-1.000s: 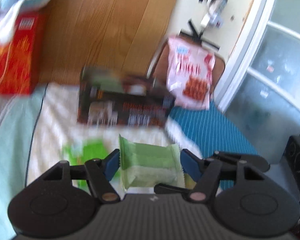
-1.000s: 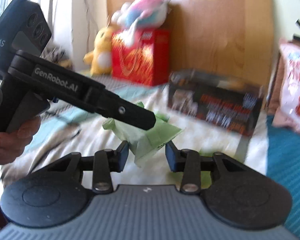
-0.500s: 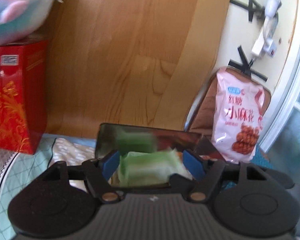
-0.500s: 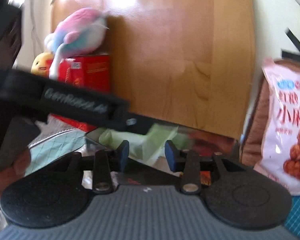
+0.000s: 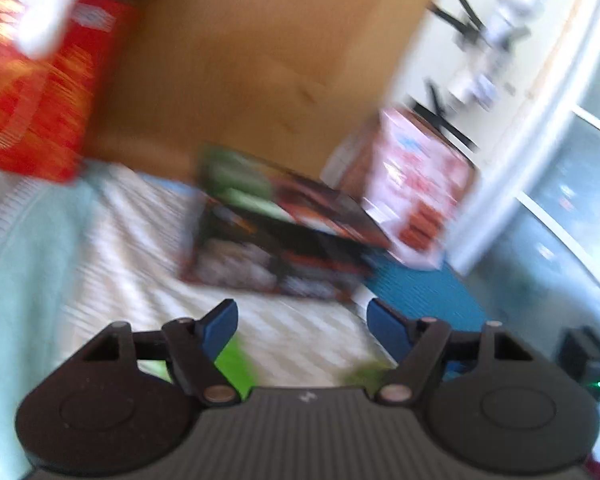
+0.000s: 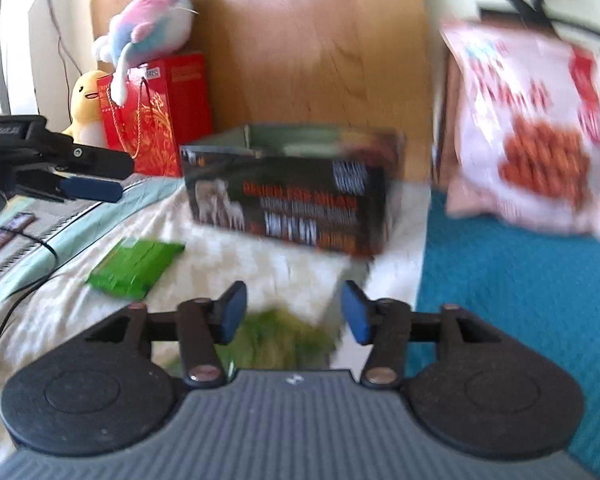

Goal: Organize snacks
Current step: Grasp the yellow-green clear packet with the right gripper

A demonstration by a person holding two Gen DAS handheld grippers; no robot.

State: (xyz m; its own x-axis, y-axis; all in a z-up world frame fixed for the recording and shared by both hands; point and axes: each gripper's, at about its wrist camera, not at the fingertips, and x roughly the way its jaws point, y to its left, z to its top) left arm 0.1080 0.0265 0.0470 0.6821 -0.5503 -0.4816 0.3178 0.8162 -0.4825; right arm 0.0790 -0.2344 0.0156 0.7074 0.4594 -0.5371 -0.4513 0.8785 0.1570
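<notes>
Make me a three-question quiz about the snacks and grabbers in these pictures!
1. Where does the dark box sit?
A. on the bed, before the wooden board
B. on the blue mat
C. on the red bag

2. What colour is the flat packet lying left of the box?
A. pink
B. green
C. yellow

3. How are the right gripper jaws?
A. shut on a packet
B. open, holding nothing
C. out of sight

Answers: 1 A, the board rises right behind it. 2 B, its wrapper is bright green. 3 B, the blue pads stand apart with nothing gripped between them.
</notes>
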